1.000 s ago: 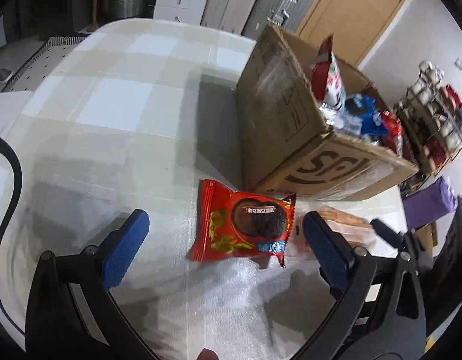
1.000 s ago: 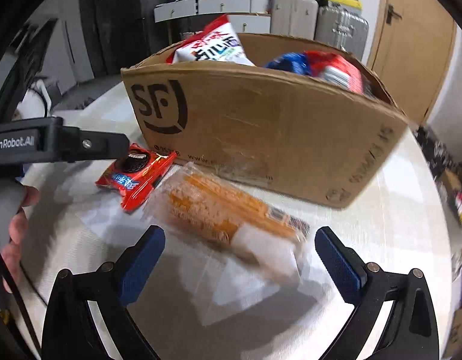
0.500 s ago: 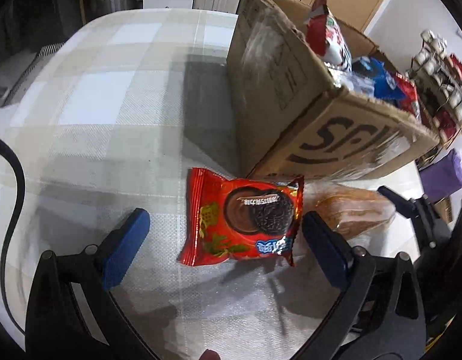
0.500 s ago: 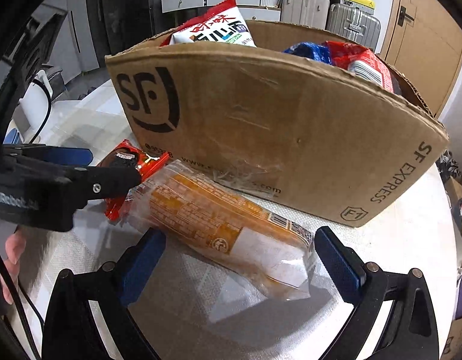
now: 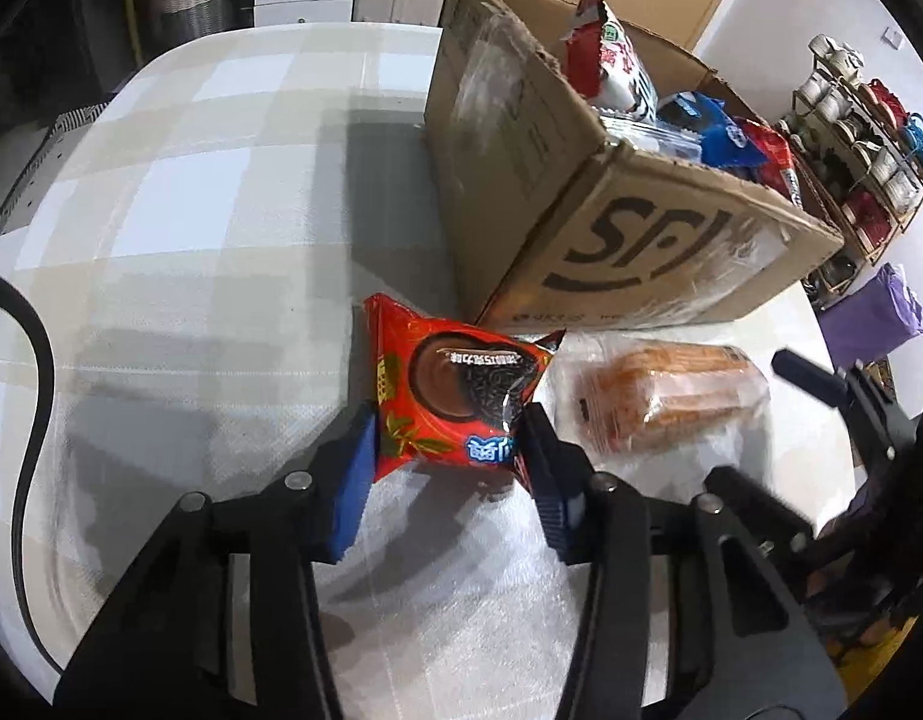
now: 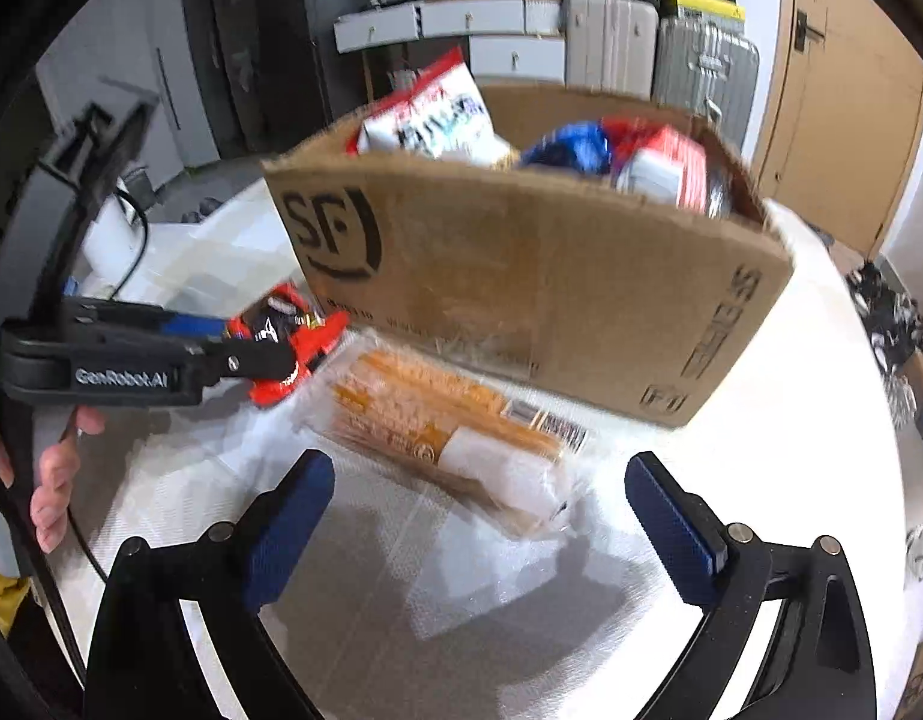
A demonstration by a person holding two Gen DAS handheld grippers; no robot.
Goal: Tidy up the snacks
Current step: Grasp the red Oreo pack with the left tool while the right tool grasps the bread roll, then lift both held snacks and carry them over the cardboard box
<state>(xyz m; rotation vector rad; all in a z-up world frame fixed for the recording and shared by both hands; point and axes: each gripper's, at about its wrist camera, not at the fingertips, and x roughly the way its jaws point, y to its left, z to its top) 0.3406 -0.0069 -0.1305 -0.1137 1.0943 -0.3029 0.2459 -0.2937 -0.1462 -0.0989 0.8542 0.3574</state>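
Left wrist, left gripper pinching red snack packet

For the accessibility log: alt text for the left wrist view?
The left gripper is shut on a red cookie packet on the checked table, beside an open SF cardboard box of snacks, with a clear cracker pack to its right.

Cardboard box just behind packets

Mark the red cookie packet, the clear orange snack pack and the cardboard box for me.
red cookie packet (image 5: pixel 455 396), left wrist view, cookie picture.
clear orange snack pack (image 6: pixel 449 426), right wrist view, middle of wrapper.
cardboard box (image 6: pixel 521 288), right wrist view, front wall.
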